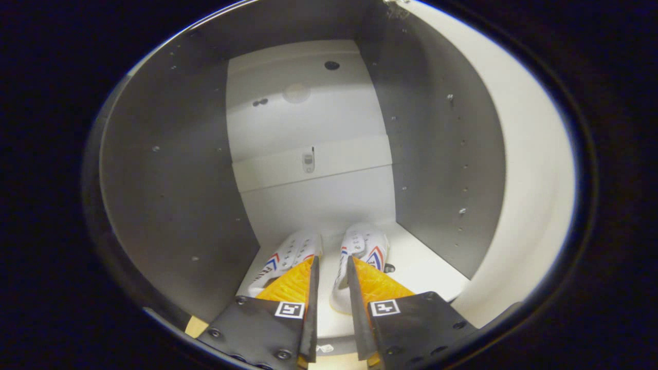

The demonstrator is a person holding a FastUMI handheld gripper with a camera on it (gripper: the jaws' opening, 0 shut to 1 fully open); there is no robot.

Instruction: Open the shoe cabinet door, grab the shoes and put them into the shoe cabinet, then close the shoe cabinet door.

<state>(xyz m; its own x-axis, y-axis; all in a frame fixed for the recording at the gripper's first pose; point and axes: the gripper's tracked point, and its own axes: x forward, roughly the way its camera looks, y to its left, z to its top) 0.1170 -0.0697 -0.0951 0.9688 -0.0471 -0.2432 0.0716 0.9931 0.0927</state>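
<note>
Inside the shoe cabinet (169, 169), a left shoe (285, 257) and a right shoe (366, 246) lie side by side on its floor, toes toward the back wall (313, 195). The tool (333, 264) hangs open, gripping nothing, its fingers overlapping the shoes' near ends.

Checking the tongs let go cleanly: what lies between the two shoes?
In the gripper view, bare white cabinet floor separates the left shoe and right shoe; the open tongs grip nothing.
</note>
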